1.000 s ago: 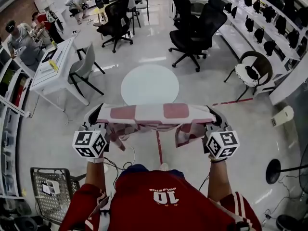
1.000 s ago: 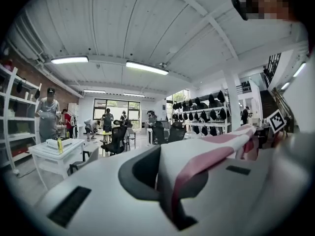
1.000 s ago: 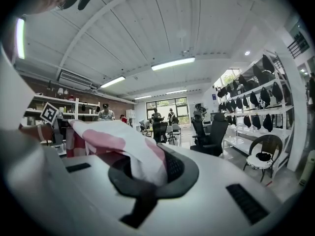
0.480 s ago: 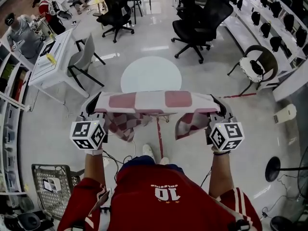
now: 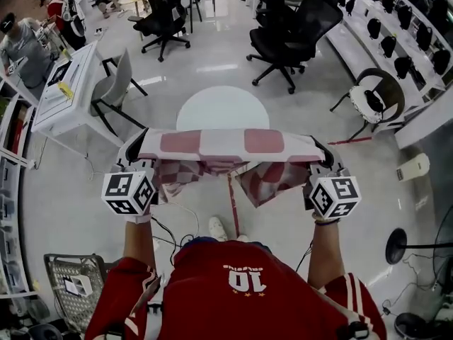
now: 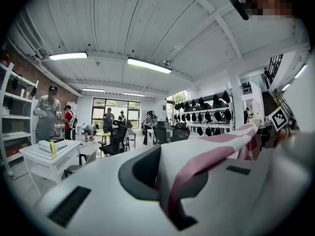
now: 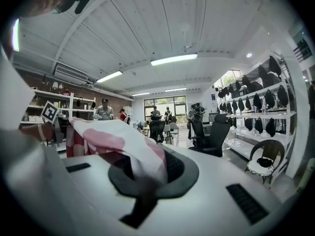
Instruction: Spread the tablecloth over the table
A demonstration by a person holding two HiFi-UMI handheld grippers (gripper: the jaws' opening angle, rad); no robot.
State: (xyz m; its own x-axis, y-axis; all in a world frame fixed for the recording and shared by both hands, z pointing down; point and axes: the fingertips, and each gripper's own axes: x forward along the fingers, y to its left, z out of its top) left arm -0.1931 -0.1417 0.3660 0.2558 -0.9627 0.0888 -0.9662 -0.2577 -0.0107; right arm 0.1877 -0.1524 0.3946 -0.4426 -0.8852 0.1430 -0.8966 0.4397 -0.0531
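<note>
Tablecloth, pinched tight in left gripper and right gripper, needs carrying taut and level over the far table.

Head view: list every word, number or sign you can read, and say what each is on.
"10": white digits on the back of the red shirt, upside down here.
Small lettering by the digits: too blurred to read.
Tag on the wire basket: too small to read.
Left marker cube and right marker cube: black and white squares, no letters.
Tablecloth: checks only, no print.
</note>
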